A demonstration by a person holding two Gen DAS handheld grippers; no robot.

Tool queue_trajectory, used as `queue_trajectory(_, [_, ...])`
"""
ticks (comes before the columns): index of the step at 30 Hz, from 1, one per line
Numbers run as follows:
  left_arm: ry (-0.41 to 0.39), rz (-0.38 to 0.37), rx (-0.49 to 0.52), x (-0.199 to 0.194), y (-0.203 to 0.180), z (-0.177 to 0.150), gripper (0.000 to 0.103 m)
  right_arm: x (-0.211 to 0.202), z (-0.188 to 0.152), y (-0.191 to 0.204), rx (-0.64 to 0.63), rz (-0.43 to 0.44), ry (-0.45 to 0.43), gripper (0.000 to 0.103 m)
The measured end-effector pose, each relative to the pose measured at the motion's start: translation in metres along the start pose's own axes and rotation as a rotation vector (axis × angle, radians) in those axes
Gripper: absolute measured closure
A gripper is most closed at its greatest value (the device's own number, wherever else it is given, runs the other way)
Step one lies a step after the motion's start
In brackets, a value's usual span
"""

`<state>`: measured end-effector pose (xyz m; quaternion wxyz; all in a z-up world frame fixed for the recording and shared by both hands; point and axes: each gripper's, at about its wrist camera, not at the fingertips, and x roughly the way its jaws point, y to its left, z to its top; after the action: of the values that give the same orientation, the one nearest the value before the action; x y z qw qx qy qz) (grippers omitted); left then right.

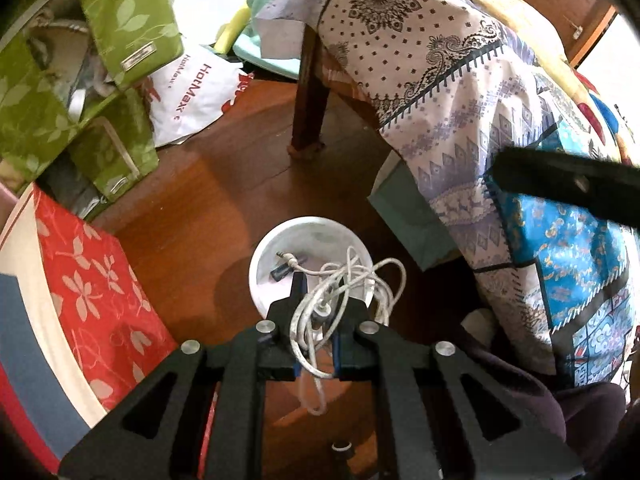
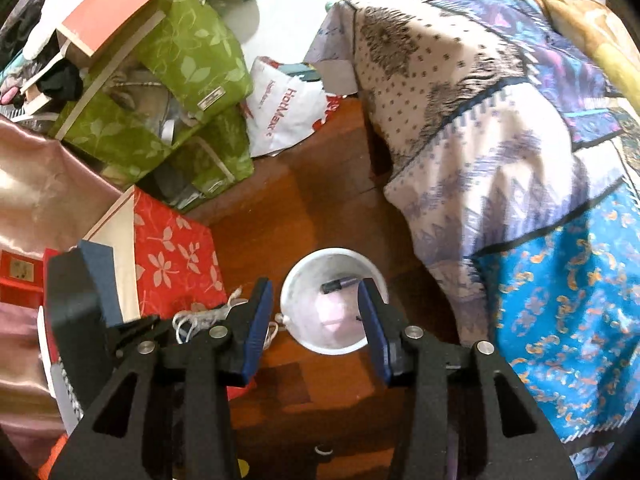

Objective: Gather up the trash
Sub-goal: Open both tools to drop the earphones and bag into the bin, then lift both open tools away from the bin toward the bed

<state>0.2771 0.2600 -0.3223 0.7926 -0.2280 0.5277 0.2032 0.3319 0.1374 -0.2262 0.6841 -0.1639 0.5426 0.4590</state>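
Two grippers hang over a small white bin [image 2: 334,308] that stands on the brown wood floor [image 1: 224,184]. The left gripper [image 1: 318,284] has its fingers squeezed together on a tangled white cable [image 1: 340,280]. The cable hangs right above the open bin, and its little plug end points to the far left. The right gripper [image 2: 316,304] has its blue fingers [image 2: 258,320] apart, with nothing between them. The bin shows in the gap. A small dark stick [image 2: 340,283] lies inside the bin, by its far wall. To the left of the bin stands a red box with white flowers [image 2: 172,256]. Green leaf-print boxes [image 2: 188,80] sit farther back on the left. A white plastic bag [image 1: 196,96] lies on the floor beside them. On the right, a patterned cloth [image 1: 460,100] hangs down over a table, and one dark table leg [image 1: 310,96] shows.
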Motion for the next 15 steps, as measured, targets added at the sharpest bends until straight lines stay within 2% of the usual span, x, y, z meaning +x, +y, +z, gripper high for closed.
queue_trajectory(2, [0.045, 0.023, 0.022, 0.008, -0.005, 0.007, 0.083, -0.004, -0.002, -0.004, 0.003, -0.005, -0.004, 0.063])
queue_trajectory(3, [0.060, 0.038, 0.025, 0.011, -0.006, 0.009, 0.069, -0.005, -0.003, -0.005, 0.003, -0.011, -0.006, 0.063])
queue_trajectory(4, [0.066, 0.064, 0.019, 0.013, -0.007, 0.011, 0.061, -0.008, -0.005, -0.007, 0.001, -0.020, -0.008, 0.063])
queue_trajectory(9, [0.047, 0.080, 0.013, 0.003, -0.009, 0.010, 0.061, -0.017, -0.013, -0.010, -0.002, -0.027, -0.018, 0.063])
queue_trajectory(15, [-0.003, 0.076, 0.021, -0.033, -0.016, 0.003, 0.061, -0.037, -0.022, -0.007, -0.020, -0.024, -0.049, 0.063])
